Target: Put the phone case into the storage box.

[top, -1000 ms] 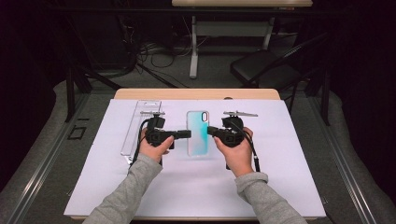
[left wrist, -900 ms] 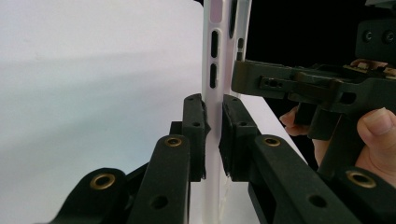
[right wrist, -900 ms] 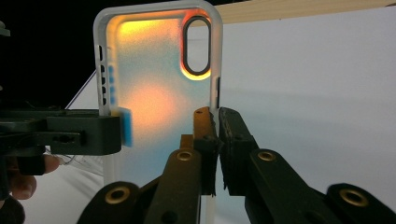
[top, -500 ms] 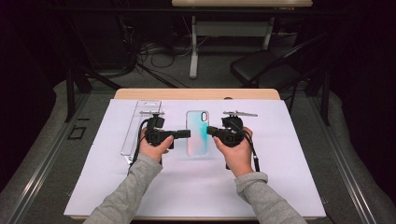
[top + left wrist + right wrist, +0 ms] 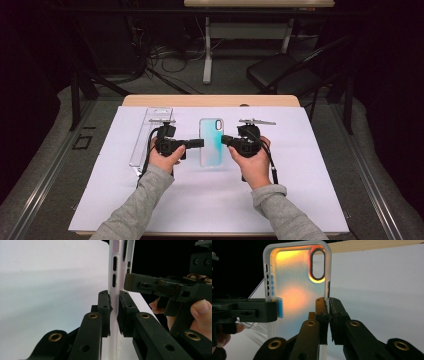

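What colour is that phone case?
The phone case is teal fading to pale pink, seen best in the high view.

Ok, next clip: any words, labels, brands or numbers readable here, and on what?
None can be read.
Phone case: no lettering visible on its back, rim or inside in any view.
Clear package: too small and see-through in the high view to tell if it bears print.
Left gripper and right gripper: plain black parts and brass rivets, no markings legible.
White sheet: blank.
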Tool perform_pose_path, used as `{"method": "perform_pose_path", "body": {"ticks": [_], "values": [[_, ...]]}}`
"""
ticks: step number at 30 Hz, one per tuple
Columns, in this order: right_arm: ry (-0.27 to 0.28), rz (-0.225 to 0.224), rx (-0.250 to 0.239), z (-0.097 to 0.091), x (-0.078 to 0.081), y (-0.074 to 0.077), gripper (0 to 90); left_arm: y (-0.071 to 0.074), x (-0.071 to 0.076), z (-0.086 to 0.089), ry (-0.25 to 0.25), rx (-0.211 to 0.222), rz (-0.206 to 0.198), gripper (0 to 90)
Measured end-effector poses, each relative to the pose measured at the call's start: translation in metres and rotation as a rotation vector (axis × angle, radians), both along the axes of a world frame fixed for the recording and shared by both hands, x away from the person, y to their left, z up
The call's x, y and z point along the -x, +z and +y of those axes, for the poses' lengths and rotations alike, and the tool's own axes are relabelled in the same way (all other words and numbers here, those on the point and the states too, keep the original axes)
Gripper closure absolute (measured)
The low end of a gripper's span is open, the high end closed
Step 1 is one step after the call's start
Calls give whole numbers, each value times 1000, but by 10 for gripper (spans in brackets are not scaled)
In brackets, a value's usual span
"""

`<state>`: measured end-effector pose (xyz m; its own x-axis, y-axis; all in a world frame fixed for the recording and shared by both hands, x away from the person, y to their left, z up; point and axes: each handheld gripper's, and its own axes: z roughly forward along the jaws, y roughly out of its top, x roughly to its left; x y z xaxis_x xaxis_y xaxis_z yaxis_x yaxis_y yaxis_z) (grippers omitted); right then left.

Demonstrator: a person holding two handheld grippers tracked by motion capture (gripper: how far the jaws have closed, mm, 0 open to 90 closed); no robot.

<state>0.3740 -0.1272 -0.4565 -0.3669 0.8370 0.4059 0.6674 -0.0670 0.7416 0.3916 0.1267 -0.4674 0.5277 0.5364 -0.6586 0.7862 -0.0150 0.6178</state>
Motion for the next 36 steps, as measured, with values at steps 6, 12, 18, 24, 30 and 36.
{"method": "perform_pose_path", "body": {"ticks": [6,12,18,24,30,36], "values": [[2,3,-6,0,0,0,858,0,0,0,4,6,-2,818],[6,6,-11,0,0,0,850,-1,0,2,5,7,-2,819],[16,5,-15,2,0,-1,833,-3,0,4,9,15,-5,819],[34,-1,-29,2,0,-1,776,-5,1,8,14,20,-4,819],[52,-21,-40,0,4,0,693,-5,2,14,27,29,-12,819],[107,-30,-23,-2,6,-3,612,-3,4,23,31,30,-41,819]]}}
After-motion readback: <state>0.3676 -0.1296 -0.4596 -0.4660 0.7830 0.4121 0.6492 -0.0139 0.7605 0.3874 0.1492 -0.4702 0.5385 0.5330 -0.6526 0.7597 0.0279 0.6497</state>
